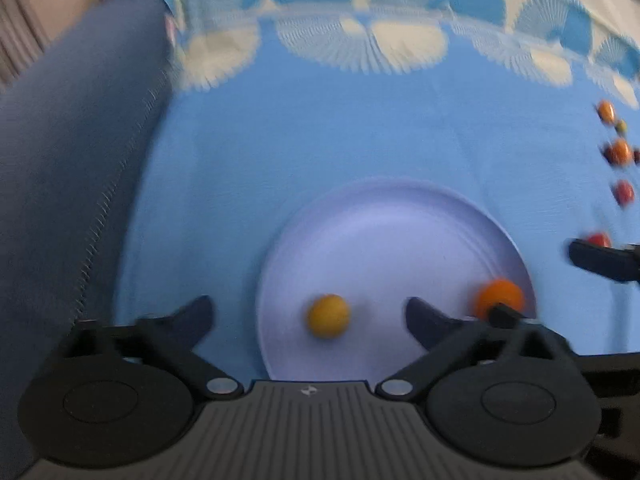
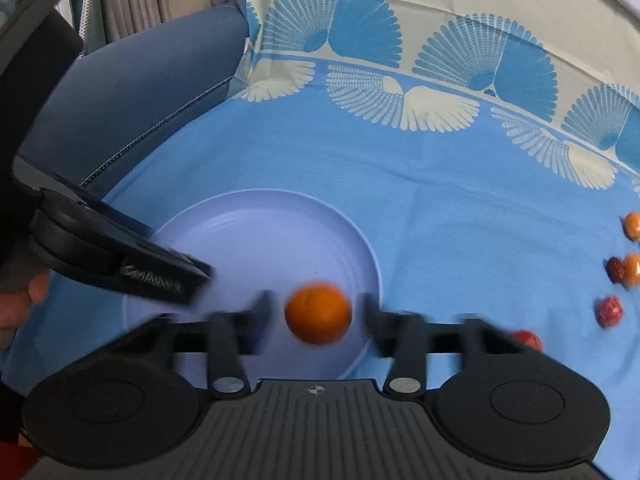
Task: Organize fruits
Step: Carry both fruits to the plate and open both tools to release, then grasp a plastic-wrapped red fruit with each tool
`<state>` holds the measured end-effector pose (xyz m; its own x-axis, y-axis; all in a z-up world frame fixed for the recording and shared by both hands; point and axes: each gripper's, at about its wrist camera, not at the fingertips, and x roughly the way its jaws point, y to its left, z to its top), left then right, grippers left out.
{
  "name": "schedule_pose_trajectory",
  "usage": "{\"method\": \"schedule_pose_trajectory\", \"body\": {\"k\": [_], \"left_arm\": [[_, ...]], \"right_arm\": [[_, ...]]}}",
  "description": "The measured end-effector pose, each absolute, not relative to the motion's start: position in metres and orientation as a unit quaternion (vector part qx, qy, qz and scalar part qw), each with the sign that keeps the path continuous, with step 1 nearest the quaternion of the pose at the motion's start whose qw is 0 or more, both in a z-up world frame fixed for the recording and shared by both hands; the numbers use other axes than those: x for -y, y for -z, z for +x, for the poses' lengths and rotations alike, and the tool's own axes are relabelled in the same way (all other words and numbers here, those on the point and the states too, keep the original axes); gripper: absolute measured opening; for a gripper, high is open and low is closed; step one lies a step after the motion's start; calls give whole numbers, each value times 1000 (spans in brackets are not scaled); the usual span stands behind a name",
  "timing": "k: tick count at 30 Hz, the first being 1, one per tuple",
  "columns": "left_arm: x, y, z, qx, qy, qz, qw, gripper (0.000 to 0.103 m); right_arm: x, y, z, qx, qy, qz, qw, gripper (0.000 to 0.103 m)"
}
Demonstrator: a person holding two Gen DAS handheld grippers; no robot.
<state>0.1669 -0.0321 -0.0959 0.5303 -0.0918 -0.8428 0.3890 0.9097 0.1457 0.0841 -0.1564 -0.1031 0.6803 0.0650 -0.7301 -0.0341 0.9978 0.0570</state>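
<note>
Both tools were held over the plate [image 2: 280, 216]. The left tool [image 1: 308, 316] was spread wide around a yellow fruit [image 1: 328, 315], untouched. The right tool [image 2: 316, 316] was parted beside an orange [image 2: 318, 309], unclamped.

Both grippers angled downward, jaws apart.
Left gripper [image 1: 308, 314]: fingers spread wide, nothing pressed between the pads. Right gripper [image 2: 316, 314]: jaws parted, pads clear on both sides, fingers motion-blurred. A hand [image 2: 18, 304] shows at the right-wrist view's left edge.

Both my wrist cameras look steeply down along their fingers, close over the pale plate [image 1: 384, 216] [image 2: 256, 216] on the blue cloth [image 1: 320, 140] [image 2: 460, 220]; both views share them.
</note>
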Motion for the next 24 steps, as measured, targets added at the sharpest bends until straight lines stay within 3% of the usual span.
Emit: {"method": "schedule_pose_trajectory", "body": {"k": [1, 10, 16, 24], "left_arm": [[30, 92, 166, -461, 148, 159, 860, 103], [-4, 69, 118, -484, 142, 130, 854, 103], [-13, 55, 67, -507, 118, 149, 841, 103], [-22, 21, 12, -479, 108, 143, 859, 103]], "right_arm": [[159, 101, 84, -393, -11, 15, 919, 82], [188, 77, 15, -408, 33, 73, 910, 100], [186, 73, -44, -442, 56, 122, 887, 101], [158, 20, -83, -349, 8, 88, 933, 102]]}}
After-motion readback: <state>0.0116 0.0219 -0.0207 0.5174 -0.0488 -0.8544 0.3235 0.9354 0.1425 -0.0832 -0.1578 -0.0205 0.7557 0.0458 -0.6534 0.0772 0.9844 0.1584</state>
